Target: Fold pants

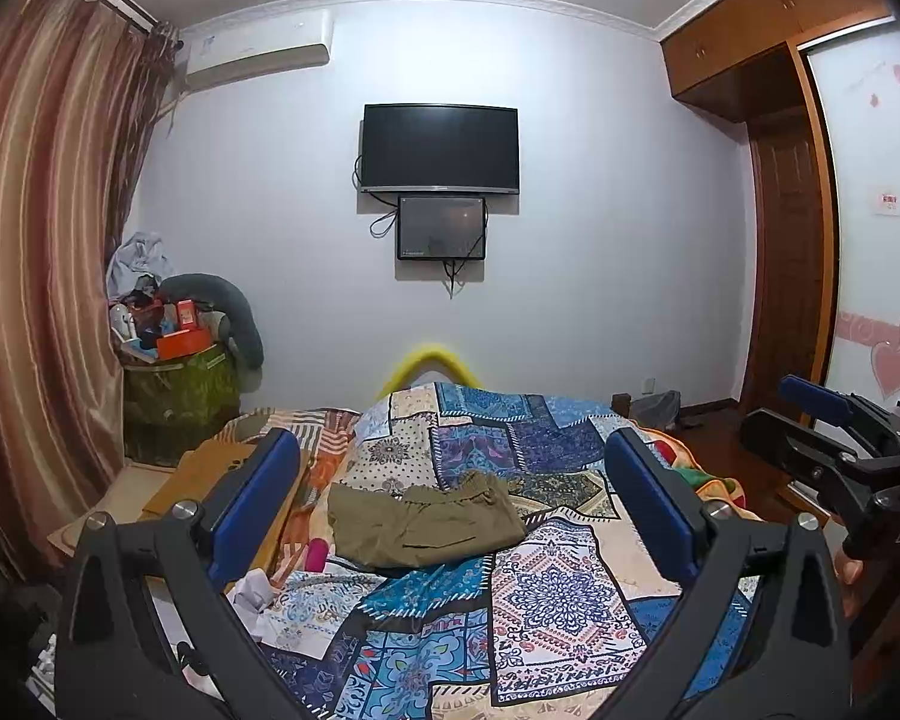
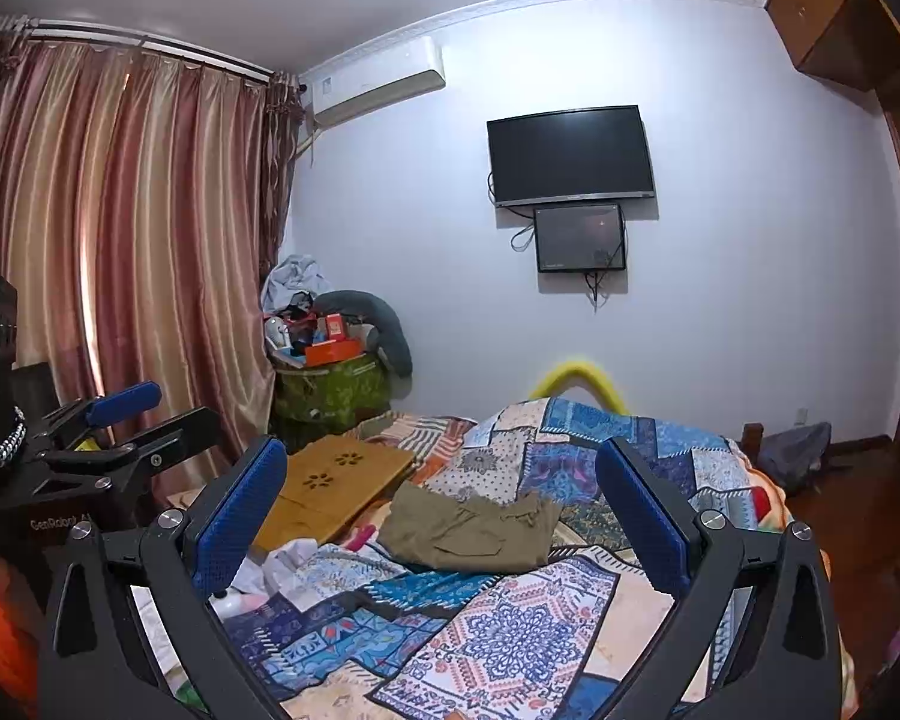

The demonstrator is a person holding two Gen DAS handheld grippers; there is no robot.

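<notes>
Lying bunched on patchwork bedspread [image 1: 546,594]: olive pants [image 1: 426,519]; left gripper [image 1: 450,504], right gripper [image 2: 444,516] wide-jawed, hovering for approach.

I see a pale wall w/ black TV [image 1: 440,147], AC unit [image 1: 258,57], striped curtains [image 1: 42,240] on my left, wood wardrobe [image 1: 768,18] on my right, patchwork bed [image 1: 540,588].
</notes>
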